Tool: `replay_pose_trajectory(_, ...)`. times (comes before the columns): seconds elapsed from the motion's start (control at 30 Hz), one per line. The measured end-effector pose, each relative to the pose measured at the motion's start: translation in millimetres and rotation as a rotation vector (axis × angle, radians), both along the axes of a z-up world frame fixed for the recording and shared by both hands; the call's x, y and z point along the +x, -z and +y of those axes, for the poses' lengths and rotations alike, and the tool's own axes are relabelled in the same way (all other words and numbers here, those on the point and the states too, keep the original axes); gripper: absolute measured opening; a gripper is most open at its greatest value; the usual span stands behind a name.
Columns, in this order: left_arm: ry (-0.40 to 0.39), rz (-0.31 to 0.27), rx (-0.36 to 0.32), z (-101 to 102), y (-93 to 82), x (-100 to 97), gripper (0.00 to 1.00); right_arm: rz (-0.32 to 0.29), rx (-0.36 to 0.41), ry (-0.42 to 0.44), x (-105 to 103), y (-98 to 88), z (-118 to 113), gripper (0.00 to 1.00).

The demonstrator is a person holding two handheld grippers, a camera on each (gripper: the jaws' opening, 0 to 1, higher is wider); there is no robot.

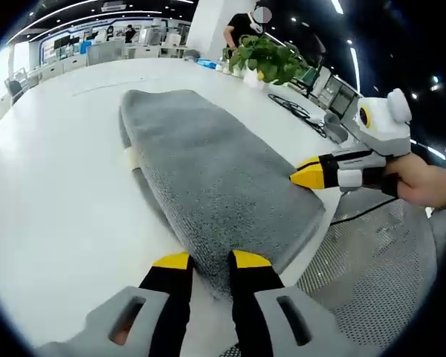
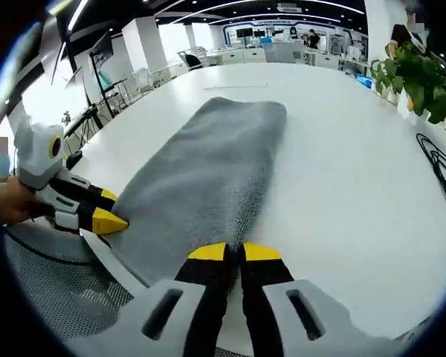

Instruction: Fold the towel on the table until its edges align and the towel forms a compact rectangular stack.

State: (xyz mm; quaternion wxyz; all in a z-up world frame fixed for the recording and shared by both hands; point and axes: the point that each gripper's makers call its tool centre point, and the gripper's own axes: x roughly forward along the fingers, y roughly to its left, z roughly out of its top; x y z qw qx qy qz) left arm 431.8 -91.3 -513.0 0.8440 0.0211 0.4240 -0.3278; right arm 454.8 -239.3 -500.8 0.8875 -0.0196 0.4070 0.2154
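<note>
The grey towel [image 1: 208, 178] lies lengthwise on the white table [image 1: 52, 201], its near edge pinched at separate corners by the left gripper [image 1: 211, 260] and right gripper [image 2: 234, 251].

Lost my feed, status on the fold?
Both grippers, left and right, shut on the towel's near edge. Towel folded long, not compact. Plant and cable clear.
</note>
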Motion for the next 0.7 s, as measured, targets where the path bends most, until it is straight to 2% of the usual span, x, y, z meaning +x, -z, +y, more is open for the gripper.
replay_pose_trajectory(0.1, -0.022, 0.013, -0.02, 4.5, 3.5, 0.6, 0.17, 0.011, 0.003, -0.025, -1.0, -1.3, 1.0, 0.08)
replay_pose_trajectory(0.23, -0.026, 0.015, -0.035, 2.2, -2.9, -1.9, 0.14, 0.03, 0.013, -0.031, -8.5, -4.1, -3.0, 0.14)
replay_pose_trajectory(0.27, -0.027, 0.016, -0.04, 1.9, -3.9, -2.1, 0.13, 0.042, 0.026, -0.031, -11.9, -5.1, -2.6, 0.15)
replay_pose_trajectory(0.33, -0.033, 0.019, -0.049, 4.6, -0.2, -0.5, 0.13, 0.103, 0.077, -0.022, -20.5, 1.8, 0.1, 0.2)
replay_pose_trajectory(0.4, -0.038, 0.02, -0.054, 5.3, -0.1, -0.2, 0.13, 0.115, 0.083, -0.013, -25.3, 2.0, 0.2, 0.23)
replay_pose_trajectory(0.5, -0.041, 0.017, -0.056, 4.8, -0.3, -0.3, 0.12, 0.126, 0.063, -0.025, -32.3, 5.4, -0.8, 0.24)
replay_pose_trajectory(0.57, -0.038, 0.015, -0.054, 5.6, 1.4, 0.1, 0.12, 0.172, 0.078, -0.028, -39.6, 10.4, 1.3, 0.22)
replay_pose_trajectory(0.67, -0.034, 0.016, -0.054, 3.9, -2.1, -0.4, 0.12, 0.184, 0.083, -0.005, -35.9, 15.4, 1.5, 0.21)
replay_pose_trajectory(0.7, -0.032, 0.015, -0.053, 4.0, -2.5, -0.4, 0.12, 0.184, 0.079, -0.007, -39.4, 10.5, 4.5, 0.21)
